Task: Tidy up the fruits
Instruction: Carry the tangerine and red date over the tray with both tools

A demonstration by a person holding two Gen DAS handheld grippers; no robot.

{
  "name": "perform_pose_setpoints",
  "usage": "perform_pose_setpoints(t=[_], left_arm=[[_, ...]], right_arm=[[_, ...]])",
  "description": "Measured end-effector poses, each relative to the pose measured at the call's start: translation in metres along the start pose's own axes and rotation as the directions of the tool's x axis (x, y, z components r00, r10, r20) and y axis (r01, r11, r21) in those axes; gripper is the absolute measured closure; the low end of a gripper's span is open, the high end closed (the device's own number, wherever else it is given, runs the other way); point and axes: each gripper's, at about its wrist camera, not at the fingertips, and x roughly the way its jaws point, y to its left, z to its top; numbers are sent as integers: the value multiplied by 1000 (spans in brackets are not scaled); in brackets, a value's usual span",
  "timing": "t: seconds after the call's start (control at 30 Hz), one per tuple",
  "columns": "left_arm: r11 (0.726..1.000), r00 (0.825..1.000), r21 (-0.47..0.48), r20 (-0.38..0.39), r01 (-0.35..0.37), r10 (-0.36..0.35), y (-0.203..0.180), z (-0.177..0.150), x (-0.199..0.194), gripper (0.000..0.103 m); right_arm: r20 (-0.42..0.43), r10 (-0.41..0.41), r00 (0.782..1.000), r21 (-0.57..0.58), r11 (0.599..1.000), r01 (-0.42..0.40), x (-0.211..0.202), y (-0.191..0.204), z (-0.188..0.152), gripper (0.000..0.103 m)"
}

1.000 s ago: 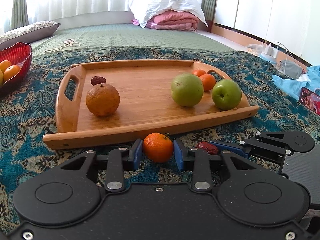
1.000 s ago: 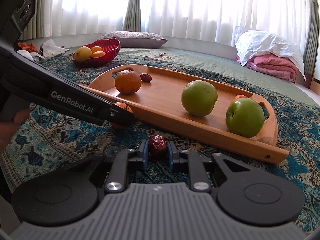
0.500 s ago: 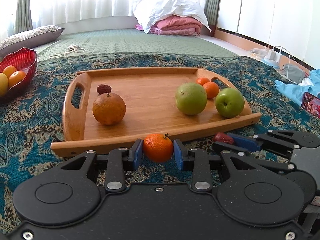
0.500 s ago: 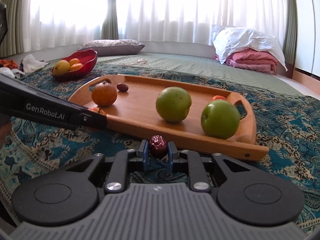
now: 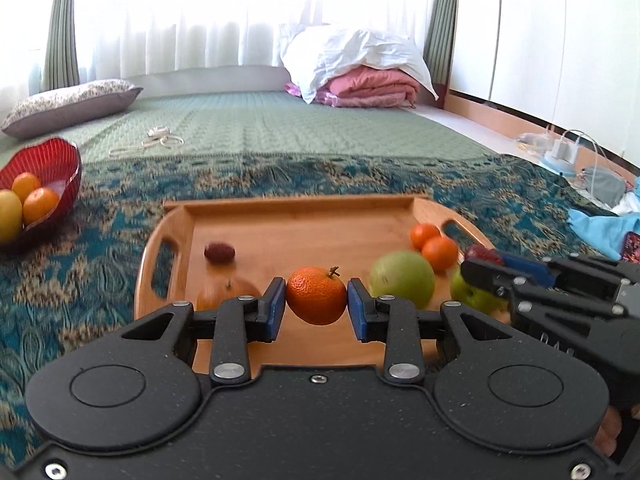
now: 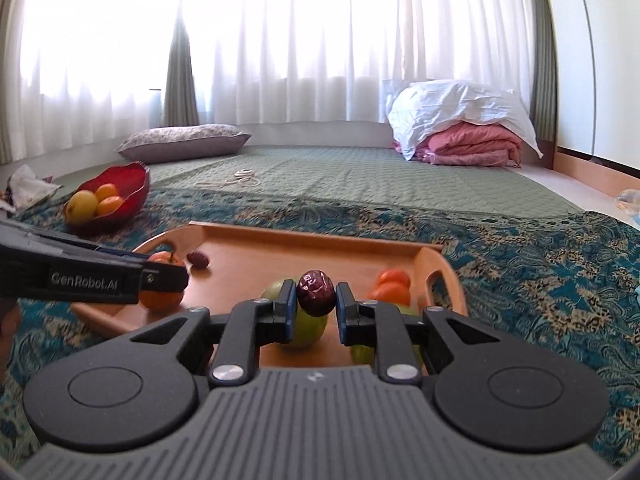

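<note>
Both claws have risen off the patterned blanket since a second ago and now hang over the near edge of the wooden tray, each with its fruit. Nearest, the left claw is clamped on a small tangerine, blue pads pressed to its sides, stem up. At about three o'clock from it, the right claw pinches a dark red date between its pads; in the left view that date shows at the claw's tip, above a green apple.

On the tray below and beyond, a brownish orange sits at ten o'clock from the tangerine, partly hidden by the left claw. A second date lies further back on the same side. A larger green fruit rests at two o'clock, and two small tangerines sit touching each other near the right handle.

Further off at nine o'clock, a red bowl on the blanket holds a yellow fruit and two orange ones. Beyond the blanket comes a green quilted mat with a pillow at eleven o'clock and folded pink bedding under a white cover at one o'clock.
</note>
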Motion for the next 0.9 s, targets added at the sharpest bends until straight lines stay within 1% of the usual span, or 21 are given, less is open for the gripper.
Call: perform_pose_setpoints(t=[0.1, 0.3, 0.53, 0.83, 0.9], left_arm=[[1000, 1000, -7, 1, -8, 8, 2, 12, 12, 71], [999, 999, -23, -36, -25, 24, 8, 31, 44, 71], [999, 997, -36, -73, -32, 29, 11, 40, 75, 71], [999, 993, -22, -108, -49, 46, 10, 41, 99, 71], [999, 992, -17, -115, -50, 48, 10, 40, 102, 71]], right_arm=[[-22, -18, 1000, 46, 999, 19, 15, -11, 15, 78], [-127, -13, 992, 139, 990, 30, 55, -29, 30, 79], [-209, -15, 978, 181, 982, 54, 89, -38, 32, 79], [-278, -17, 960, 196, 978, 74, 114, -45, 31, 79], [-281, -16, 960, 190, 979, 72, 116, -44, 31, 79]])
